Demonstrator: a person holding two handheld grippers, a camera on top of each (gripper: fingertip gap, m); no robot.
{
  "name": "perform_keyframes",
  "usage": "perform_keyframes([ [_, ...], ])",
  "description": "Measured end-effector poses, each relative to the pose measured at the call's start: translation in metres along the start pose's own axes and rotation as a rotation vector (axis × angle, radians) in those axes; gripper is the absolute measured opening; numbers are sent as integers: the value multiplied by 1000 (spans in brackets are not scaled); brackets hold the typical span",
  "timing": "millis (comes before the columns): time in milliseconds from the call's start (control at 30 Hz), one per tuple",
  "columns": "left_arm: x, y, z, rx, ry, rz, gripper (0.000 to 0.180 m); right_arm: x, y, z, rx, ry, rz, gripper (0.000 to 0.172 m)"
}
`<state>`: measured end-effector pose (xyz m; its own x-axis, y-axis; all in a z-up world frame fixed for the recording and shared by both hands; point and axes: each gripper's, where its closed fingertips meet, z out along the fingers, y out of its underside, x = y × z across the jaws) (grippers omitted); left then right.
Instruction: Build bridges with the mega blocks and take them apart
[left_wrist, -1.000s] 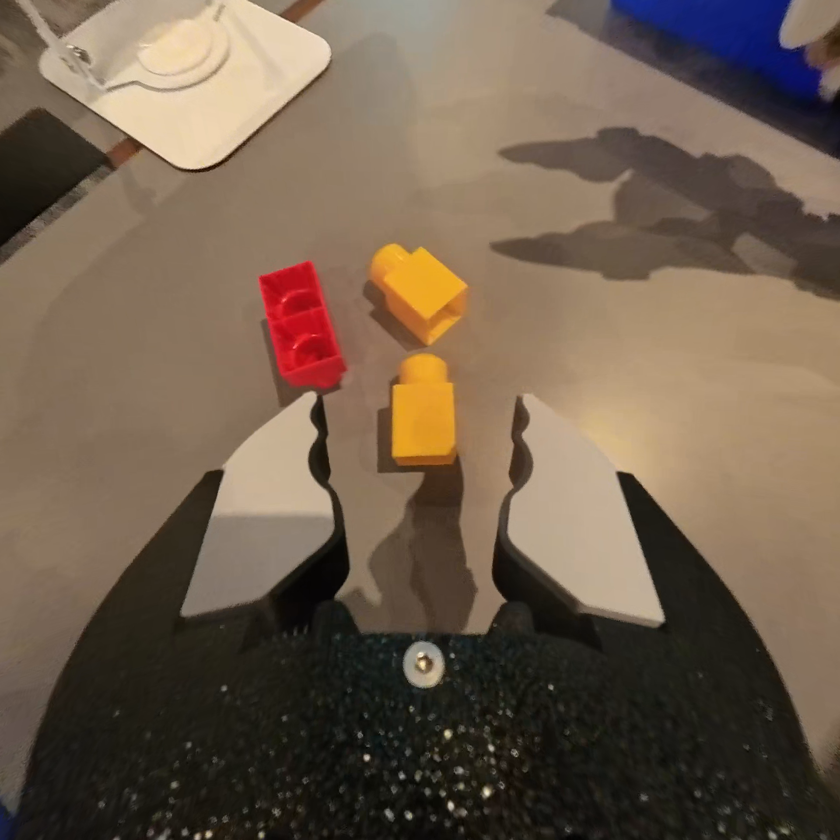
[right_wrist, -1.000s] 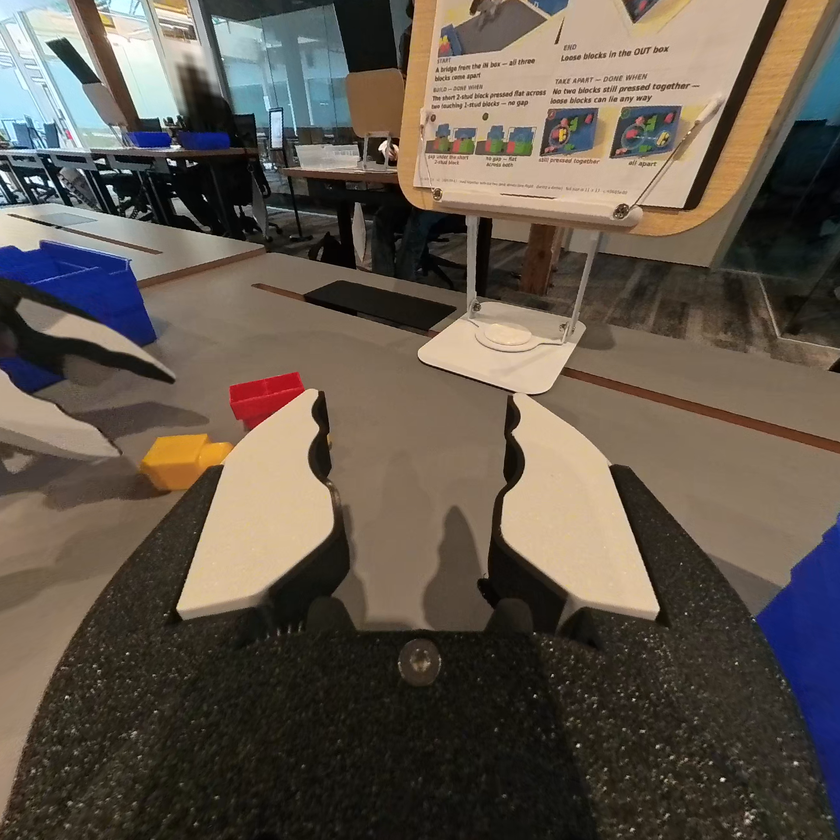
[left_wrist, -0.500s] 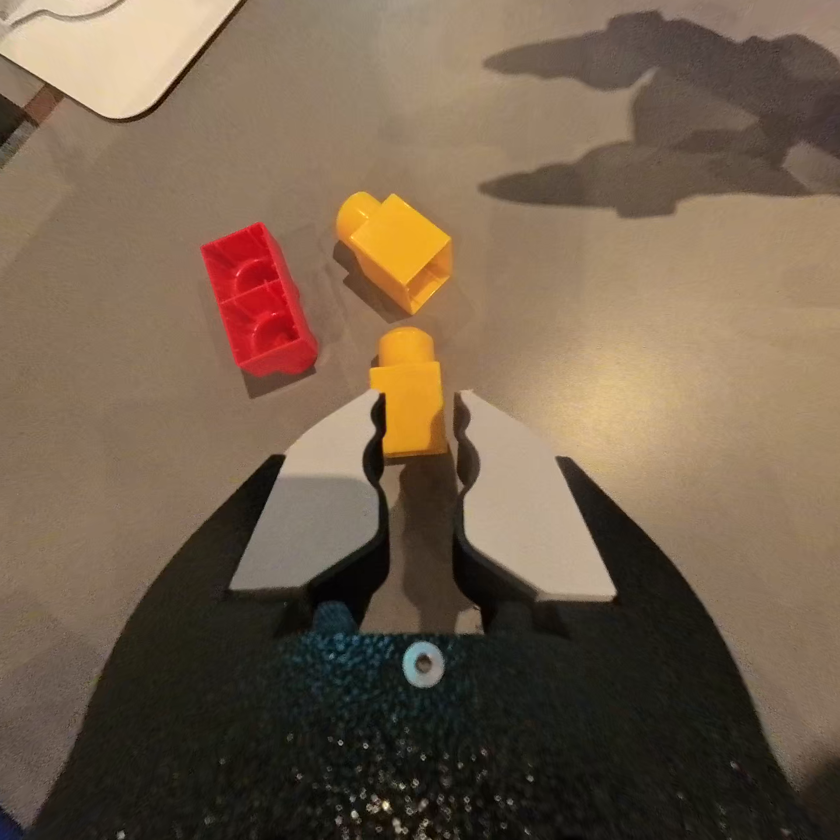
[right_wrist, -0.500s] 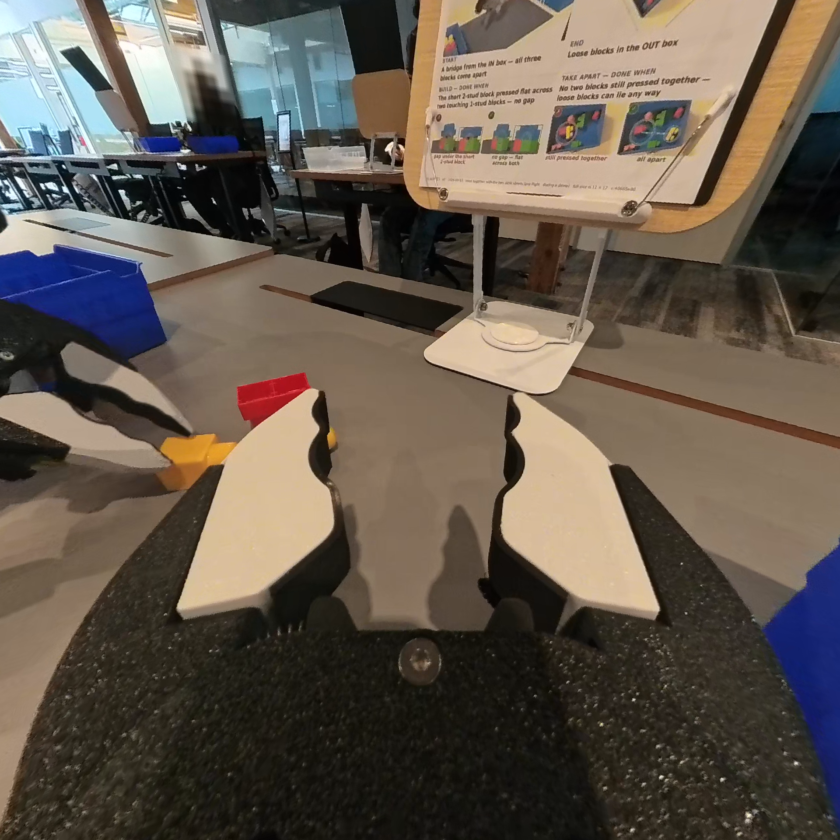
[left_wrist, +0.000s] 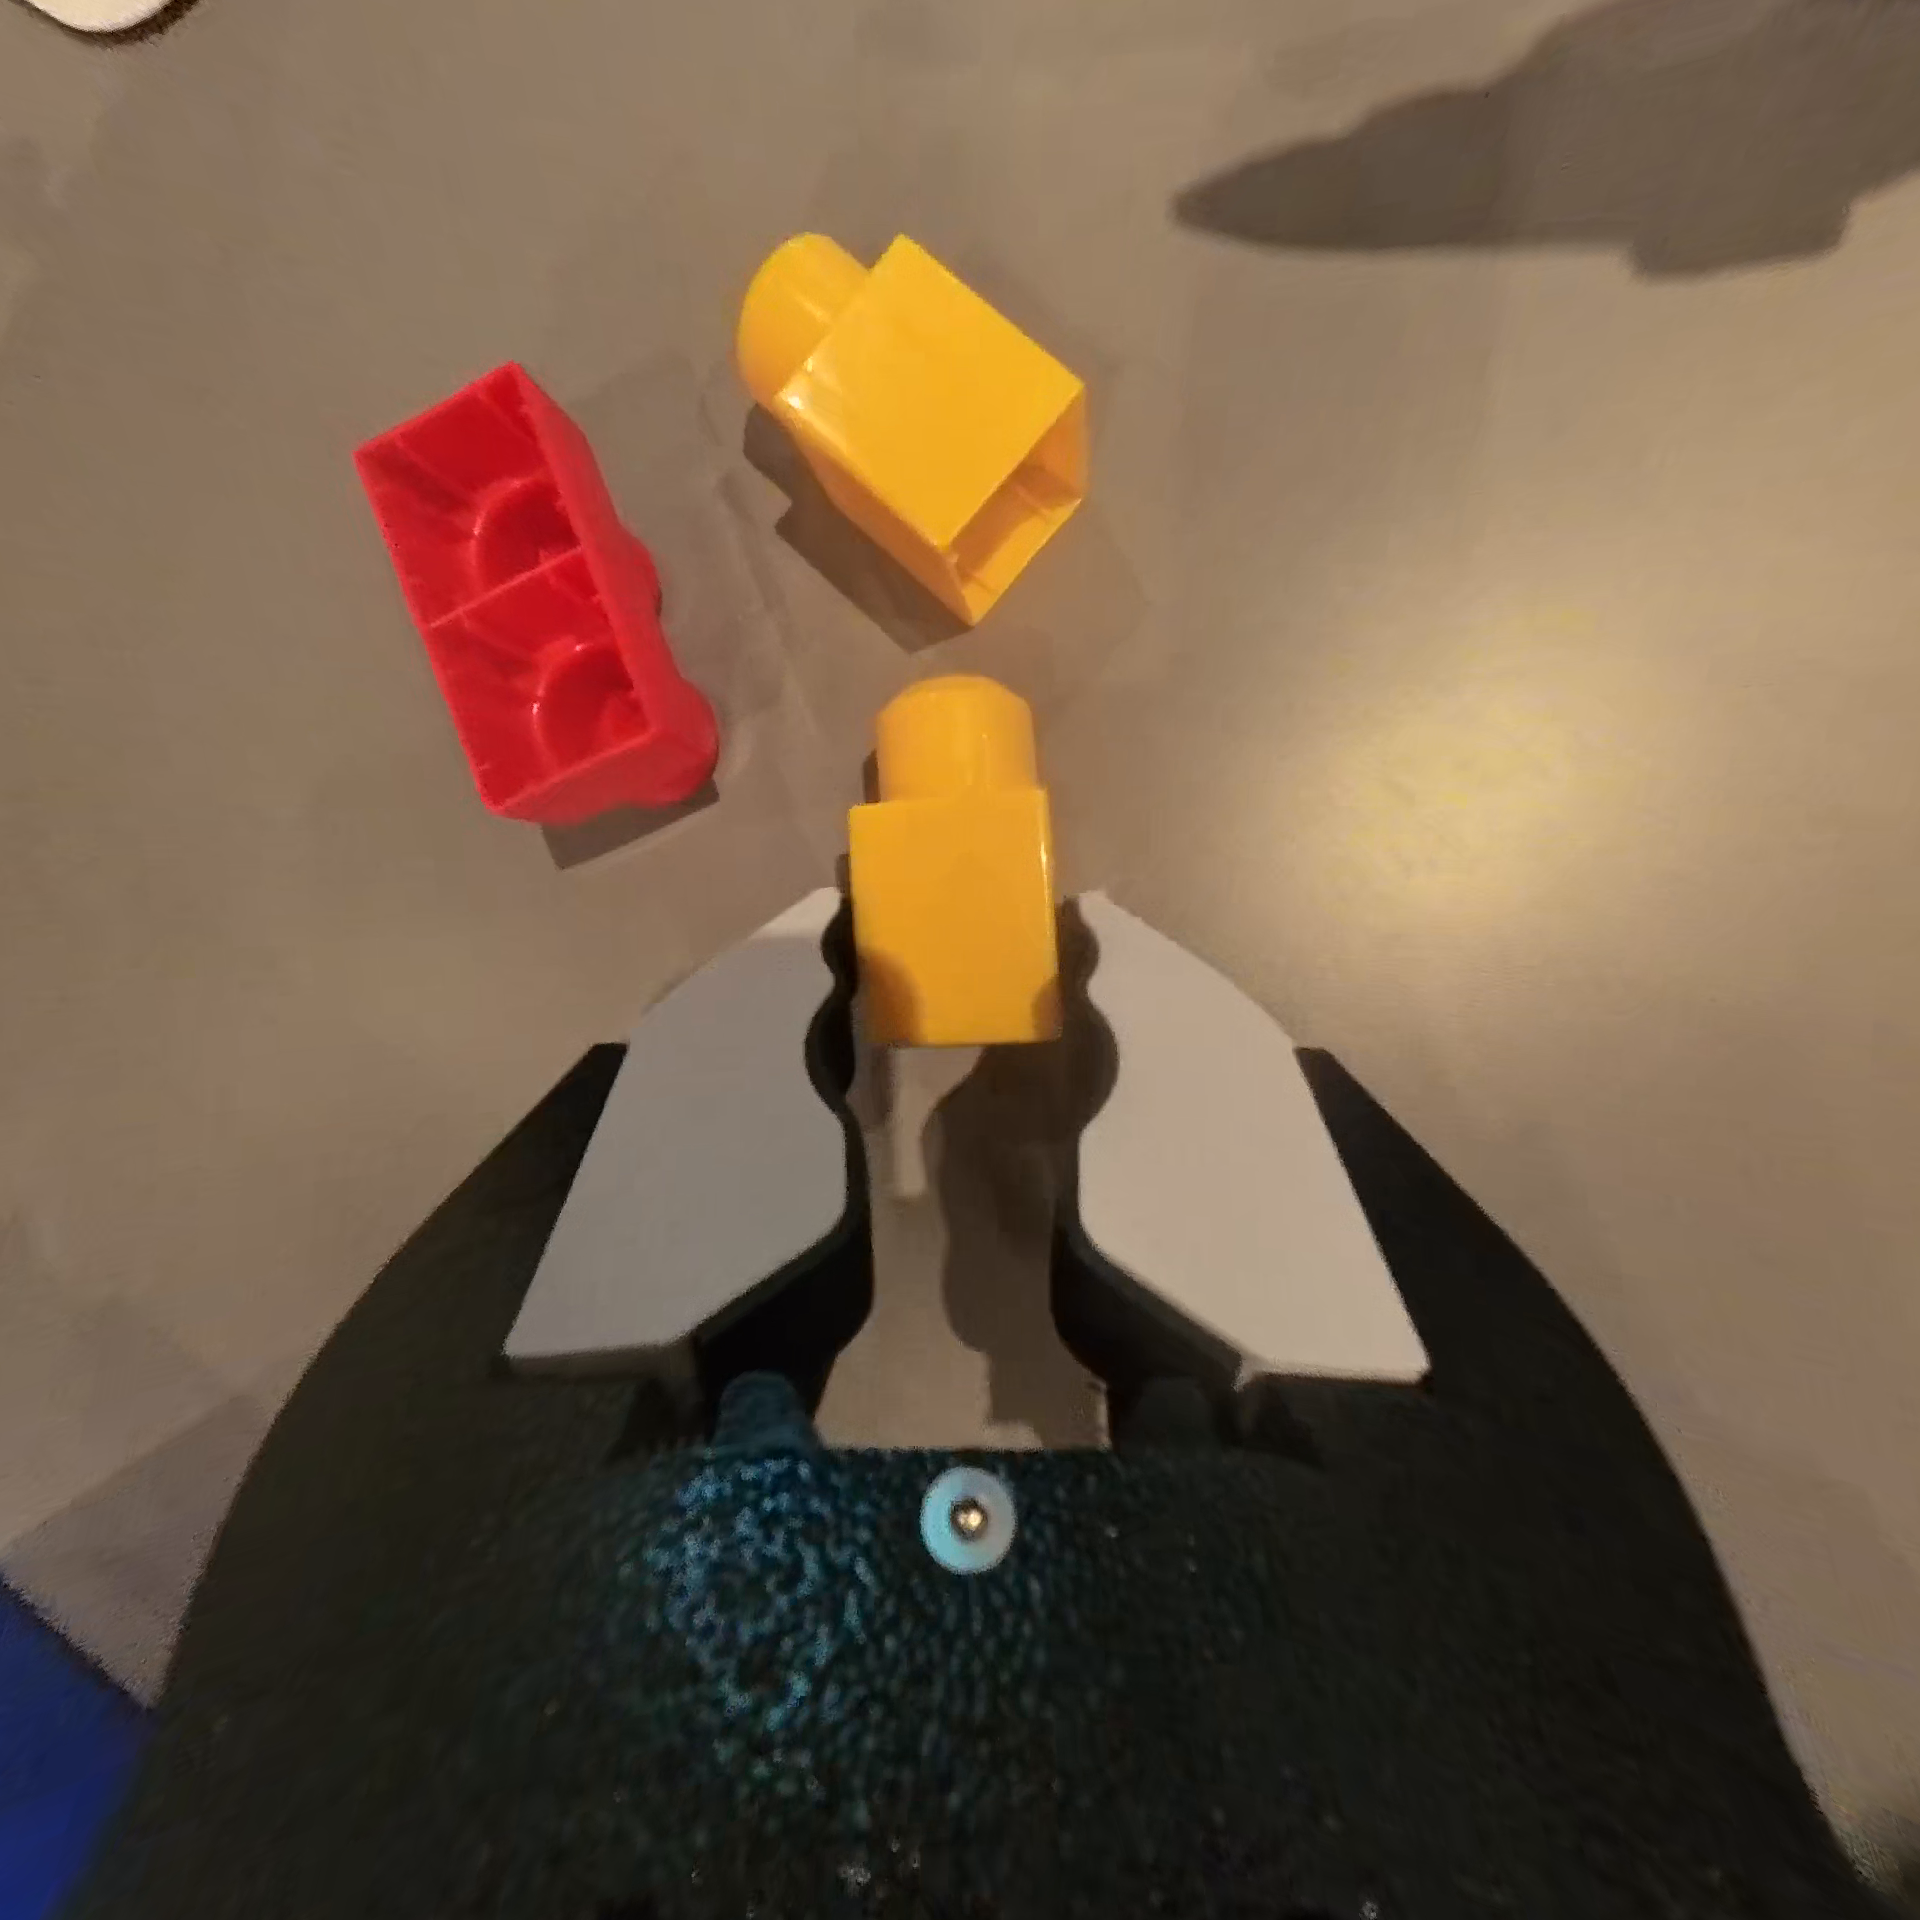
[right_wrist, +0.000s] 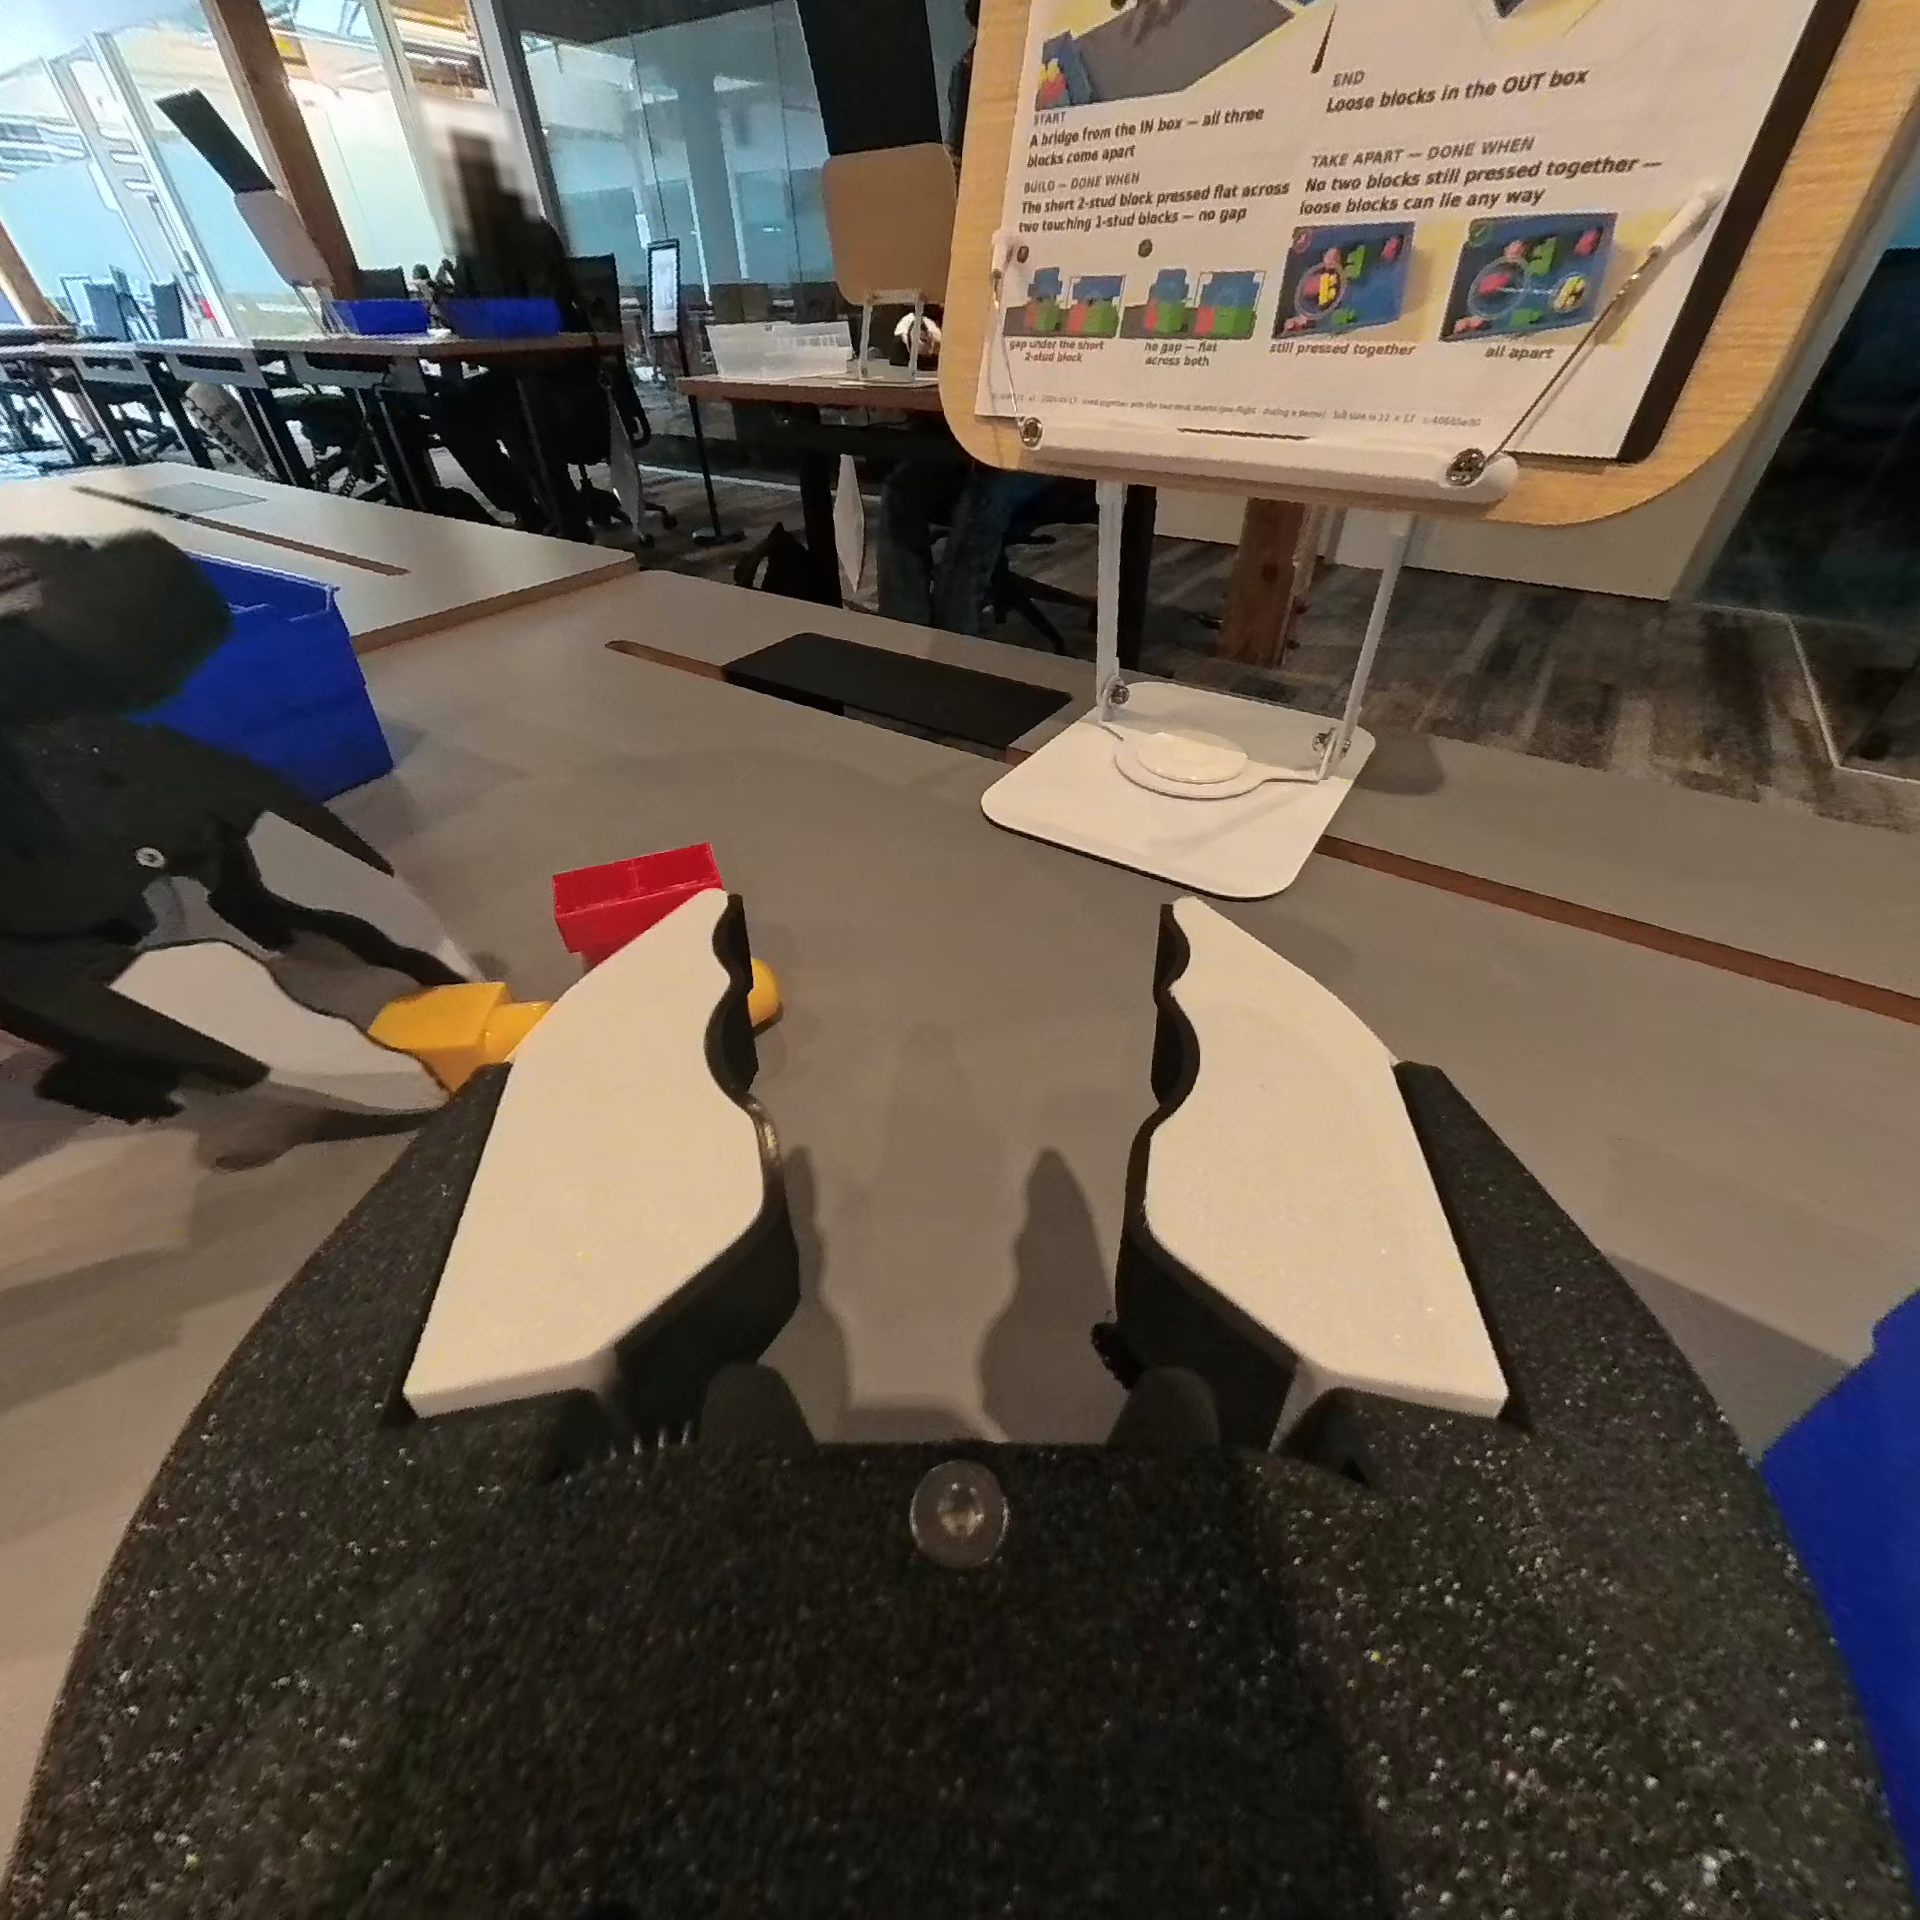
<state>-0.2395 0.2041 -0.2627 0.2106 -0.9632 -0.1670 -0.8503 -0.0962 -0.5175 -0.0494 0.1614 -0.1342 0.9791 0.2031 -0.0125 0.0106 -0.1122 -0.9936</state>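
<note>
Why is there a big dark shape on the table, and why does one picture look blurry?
Left wrist view: the dark shape is a shadow on the table. Right wrist view: the other hand-held gripper at the left edge looks smeared, maybe from moving.

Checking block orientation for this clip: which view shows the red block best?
The left wrist view: the red block lies fully visible on the table, hollow underside up, left of both yellow blocks. The right wrist view shows only its far part; the right tongs' finger hides the rest.

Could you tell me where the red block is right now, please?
In the left wrist view the red block lies underside-up on the table, left of both yellow blocks, ahead-left of the left gripper.
</note>
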Motion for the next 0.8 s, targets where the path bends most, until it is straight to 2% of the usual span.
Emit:
perform_keyframes([
  [33,0,-1,0,5,-1,-3,37,-1,0,0,3,-4,0,74],
  [133,-1,-7,-1,57,-12,-7,36,-5,-1,1,7,-33,-5,74],
  [200,-2,-20,-7,161,-29,-11,36,-16,1,3,1,-98,-8,70],
  [267,0,-45,-22,354,-38,3,36,-38,5,6,-21,-226,29,63],
  [367,18,-84,-54,697,-24,62,36,-81,12,12,-58,-458,168,60],
  [433,32,-97,-67,813,-25,139,36,-101,16,15,-84,-560,273,62],
  [533,48,-103,-67,842,-72,257,36,-121,13,13,-88,-706,464,59],
  [600,60,-107,-69,875,-60,298,36,-129,9,12,-80,-778,558,49],
  [767,70,-110,-65,859,-56,318,36,-129,21,14,-169,-745,466,41],
  [800,68,-109,-64,839,-41,288,46,-123,20,14,-170,-723,438,41],
])
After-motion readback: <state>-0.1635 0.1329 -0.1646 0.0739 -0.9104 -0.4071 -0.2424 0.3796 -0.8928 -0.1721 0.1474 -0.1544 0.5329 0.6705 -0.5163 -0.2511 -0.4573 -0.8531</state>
